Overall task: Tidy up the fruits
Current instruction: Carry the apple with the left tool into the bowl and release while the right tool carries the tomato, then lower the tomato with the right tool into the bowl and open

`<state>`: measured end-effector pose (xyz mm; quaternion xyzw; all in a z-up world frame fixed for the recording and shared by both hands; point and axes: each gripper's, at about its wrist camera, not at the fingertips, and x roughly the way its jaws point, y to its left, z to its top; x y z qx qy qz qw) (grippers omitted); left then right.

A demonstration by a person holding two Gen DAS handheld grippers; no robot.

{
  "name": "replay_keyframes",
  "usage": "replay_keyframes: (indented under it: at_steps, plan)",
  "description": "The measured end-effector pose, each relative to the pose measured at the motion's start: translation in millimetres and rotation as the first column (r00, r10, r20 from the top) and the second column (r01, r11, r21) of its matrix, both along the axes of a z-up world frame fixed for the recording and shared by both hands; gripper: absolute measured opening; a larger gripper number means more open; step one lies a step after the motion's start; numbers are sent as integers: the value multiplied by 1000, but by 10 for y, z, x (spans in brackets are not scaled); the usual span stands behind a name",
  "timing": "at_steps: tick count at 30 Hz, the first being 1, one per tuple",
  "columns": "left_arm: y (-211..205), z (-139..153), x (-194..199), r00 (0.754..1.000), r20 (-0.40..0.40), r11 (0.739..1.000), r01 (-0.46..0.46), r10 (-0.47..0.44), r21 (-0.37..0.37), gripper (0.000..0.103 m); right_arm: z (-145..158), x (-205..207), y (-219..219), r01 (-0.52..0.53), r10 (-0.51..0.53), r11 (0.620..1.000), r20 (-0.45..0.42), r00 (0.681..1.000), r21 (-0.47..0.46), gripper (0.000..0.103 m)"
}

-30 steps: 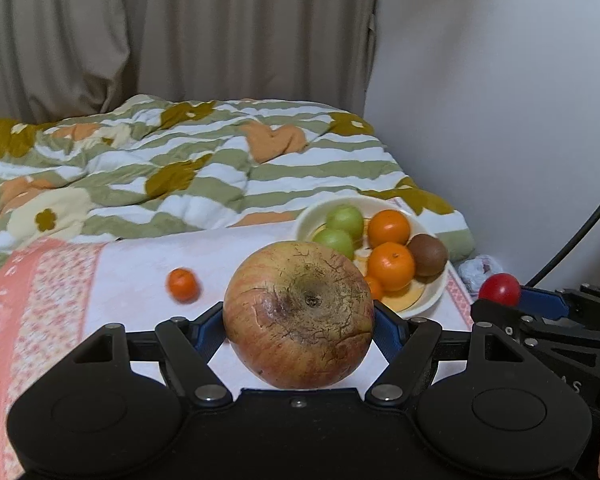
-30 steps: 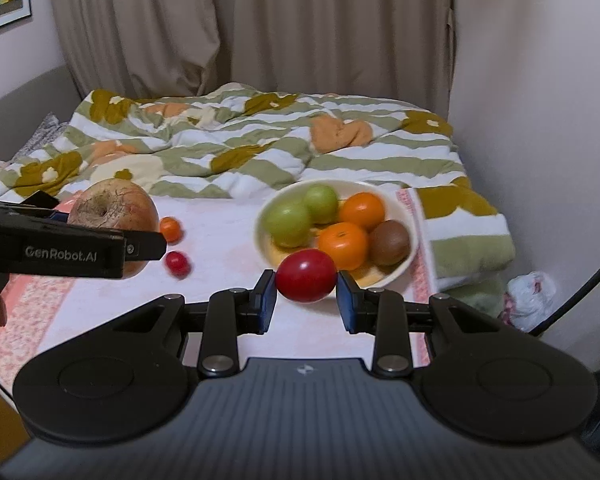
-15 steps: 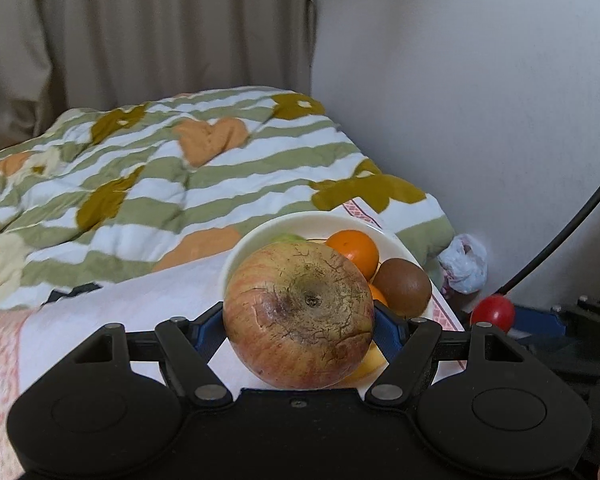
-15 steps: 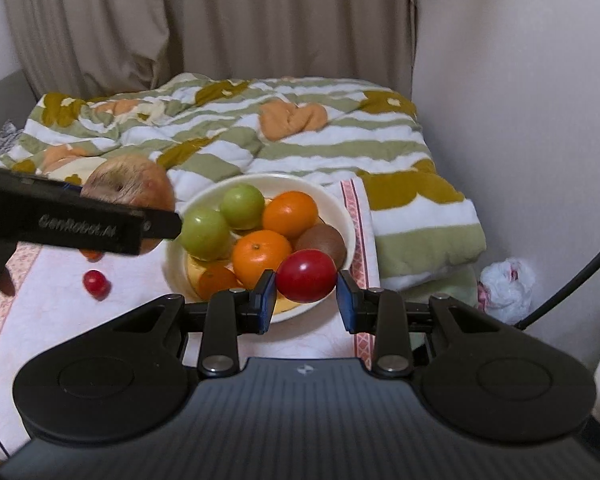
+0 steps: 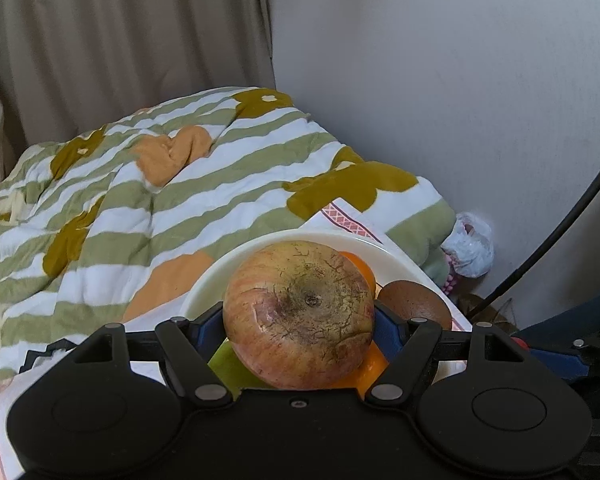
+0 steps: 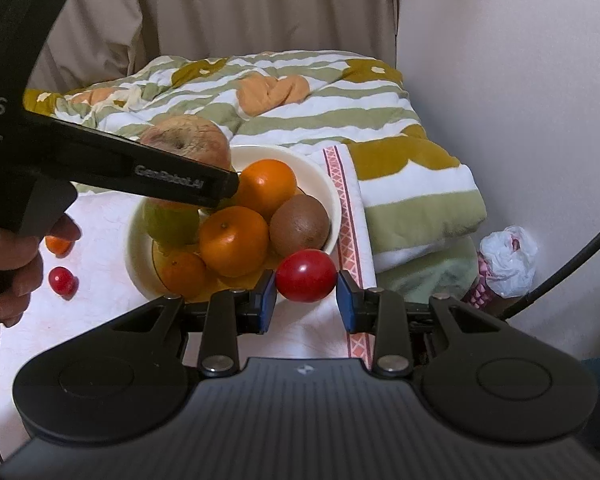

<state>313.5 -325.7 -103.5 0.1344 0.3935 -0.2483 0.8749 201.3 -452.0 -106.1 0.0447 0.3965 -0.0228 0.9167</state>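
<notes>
- Left wrist view: we have the left gripper (image 5: 299,326) clenched on the big blotchy apple (image 5: 299,314), blue pads pressed on its two flanks. Past the fingertips lies the white bowl (image 5: 220,272), with a kiwi (image 5: 414,300) just right of the right finger and an orange (image 5: 360,268) peeping from behind the apple.
- The risk we see here: the apple hides most of the bowl, so we would be lowering half blind. Let go too high, and it could knock the fruit beneath or roll over the rim onto the striped quilt (image 5: 180,184).
- Right wrist view: our right gripper (image 6: 306,294) grasps the red tomato (image 6: 306,275), which hangs just short of the bowl's near rim, with the kiwi right beyond the fingertips. The left gripper's arm crosses ahead and to the left, over the bowl.
- Risks here: both tools head for one crowded bowl and may collide. The tomato is soft, so a harder squeeze could burst it; dropped short, it lands on the cloth (image 6: 100,312).
</notes>
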Motion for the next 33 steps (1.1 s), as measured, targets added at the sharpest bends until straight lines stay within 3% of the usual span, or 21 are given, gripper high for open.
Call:
replay_keyframes:
  at_steps: [7, 9, 11, 18, 33]
  plan:
    - [-59, -59, 31, 1000, 11, 1000, -1, 0, 22, 80, -49, 20, -45, 9, -9, 1000, -12, 1000, 5, 48]
    - [-32, -24, 40, 1000, 17, 1000, -11, 11, 2, 95, -62, 33, -63, 11, -11, 1000, -14, 1000, 8, 48]
    - [-2, 24, 21, 999, 29, 1000, -18, 18, -14, 98, -59, 17, -52, 11, -11, 1000, -14, 1000, 9, 48]
    - [133, 151, -82, 998, 42, 998, -56, 56, -2, 98, -28, 8, -23, -16, 16, 1000, -7, 1000, 7, 48]
    - [846, 335, -422, 966, 10, 966, -256, 257, -45, 99, -102, 186, 309, -149, 149, 989, -19, 989, 4, 48]
